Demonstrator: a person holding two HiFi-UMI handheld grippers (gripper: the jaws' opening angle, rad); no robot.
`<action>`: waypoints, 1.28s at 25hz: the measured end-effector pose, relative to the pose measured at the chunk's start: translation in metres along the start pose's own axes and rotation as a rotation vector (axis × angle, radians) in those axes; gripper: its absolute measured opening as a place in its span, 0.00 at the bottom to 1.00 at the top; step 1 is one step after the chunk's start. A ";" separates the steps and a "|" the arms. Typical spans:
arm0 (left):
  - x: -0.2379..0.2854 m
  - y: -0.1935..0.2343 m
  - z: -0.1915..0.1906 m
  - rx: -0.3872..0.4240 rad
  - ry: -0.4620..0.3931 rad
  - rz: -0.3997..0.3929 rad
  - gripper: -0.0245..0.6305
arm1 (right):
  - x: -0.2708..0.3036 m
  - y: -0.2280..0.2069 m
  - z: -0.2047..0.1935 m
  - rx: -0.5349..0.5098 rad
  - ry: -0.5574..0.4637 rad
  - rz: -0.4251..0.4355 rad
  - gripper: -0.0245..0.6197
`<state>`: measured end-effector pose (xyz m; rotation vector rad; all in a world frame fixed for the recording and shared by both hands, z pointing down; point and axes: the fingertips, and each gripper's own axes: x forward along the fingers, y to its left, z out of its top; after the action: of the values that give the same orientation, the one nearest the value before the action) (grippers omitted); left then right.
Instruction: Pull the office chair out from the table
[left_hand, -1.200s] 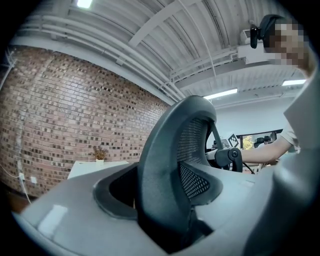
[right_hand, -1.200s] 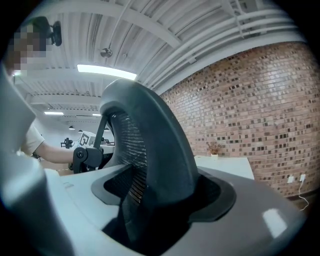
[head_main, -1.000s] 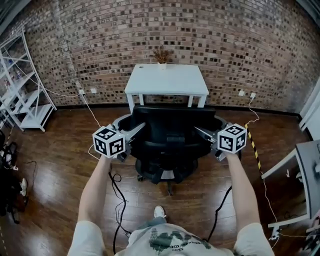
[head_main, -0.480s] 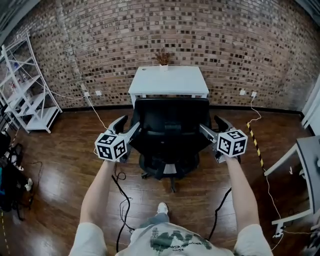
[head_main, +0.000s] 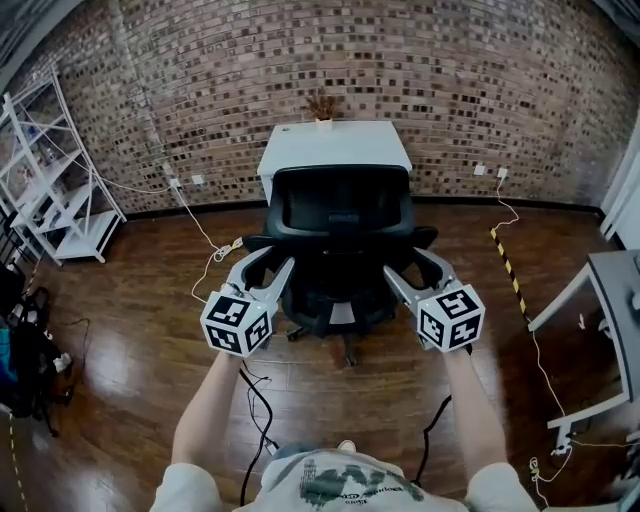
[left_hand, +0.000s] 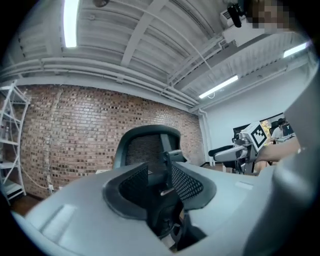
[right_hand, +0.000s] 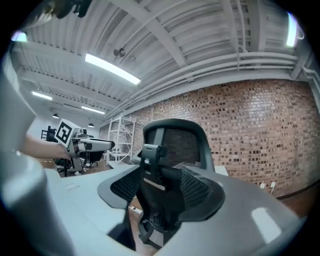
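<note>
Head view of a room w/ a brick wall (head_main: 200, 80) and a wood floor (head_main: 120, 300). A white counter (head_main: 335, 150) stands against the wall. The black office chair (head_main: 342, 215) sits right in front of it, back toward the person. The chair back hides the counter's front edge, so it's unclear whether the seat is fully out.

One armrest (head_main: 262, 243) shows on each side of the chair. The left gripper (head_main: 265, 266) and right gripper (head_main: 408, 262) are held level and point at the chair, tips just short of the armrests, not touching. Both grippers' jaws are apart and closing w/ nothing btwn them. Both gripper views show only the chair back beyond the jaws.

A black cable (head_main: 255, 385) trails on the floor near the chair's wheeled base (head_main: 345, 340).

Judgement: if the chair needs more room, the person should clamp both armrests evenly and draw straight back. The wheels should stay off the cable.
</note>
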<state>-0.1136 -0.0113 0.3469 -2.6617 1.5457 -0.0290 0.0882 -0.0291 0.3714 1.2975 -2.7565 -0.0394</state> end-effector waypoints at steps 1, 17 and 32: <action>-0.008 -0.010 0.002 -0.003 -0.007 -0.013 0.26 | -0.005 0.016 0.001 -0.015 -0.001 0.003 0.39; -0.161 -0.128 -0.001 -0.066 -0.008 -0.106 0.06 | -0.109 0.217 0.005 -0.037 -0.059 -0.014 0.14; -0.252 -0.200 -0.034 -0.122 0.017 -0.112 0.06 | -0.180 0.319 -0.021 -0.012 -0.051 -0.038 0.04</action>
<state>-0.0673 0.3049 0.3977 -2.8467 1.4465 0.0392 -0.0405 0.3137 0.3992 1.3652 -2.7684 -0.0928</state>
